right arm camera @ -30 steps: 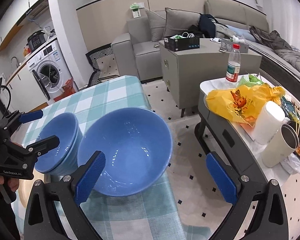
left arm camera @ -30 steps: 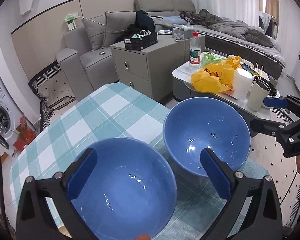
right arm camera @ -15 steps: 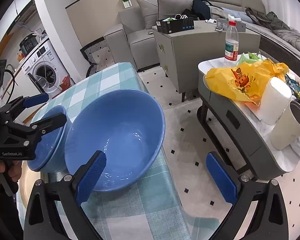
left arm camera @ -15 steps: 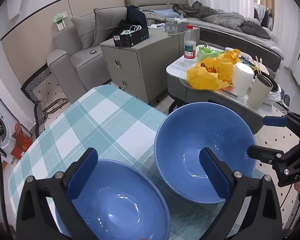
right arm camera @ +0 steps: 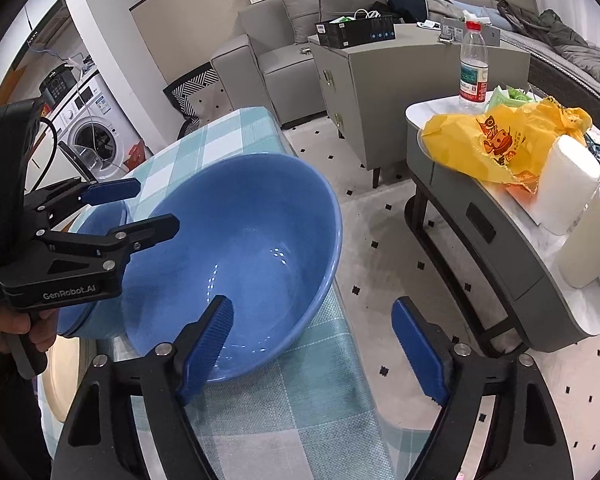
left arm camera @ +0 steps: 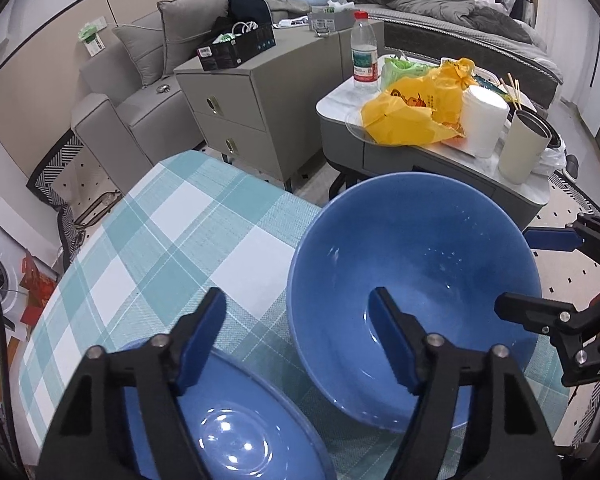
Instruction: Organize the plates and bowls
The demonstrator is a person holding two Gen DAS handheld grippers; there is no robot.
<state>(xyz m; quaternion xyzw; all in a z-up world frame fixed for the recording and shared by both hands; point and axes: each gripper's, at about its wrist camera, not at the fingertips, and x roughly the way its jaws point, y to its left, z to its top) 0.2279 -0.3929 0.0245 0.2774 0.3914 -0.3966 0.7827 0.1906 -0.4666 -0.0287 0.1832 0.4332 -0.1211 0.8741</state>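
- A large blue bowl (left arm camera: 416, 264) sits tilted at the corner of a desk (left arm camera: 172, 232) covered in teal-and-white check cloth.
- The left tongs (left arm camera: 296, 340) gape wide, one finger over the large bowl's rim, the other over a smaller blue bowl (left arm camera: 228, 436) just beside it.
- The right tongs (right arm camera: 312, 344) also stand wide, straddling the large bowl's near rim.

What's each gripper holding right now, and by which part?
Nothing is held. The left gripper and right gripper both hang with jaws open. The big blue bowl rests on the checked table, unclamped beside the smaller blue bowl.
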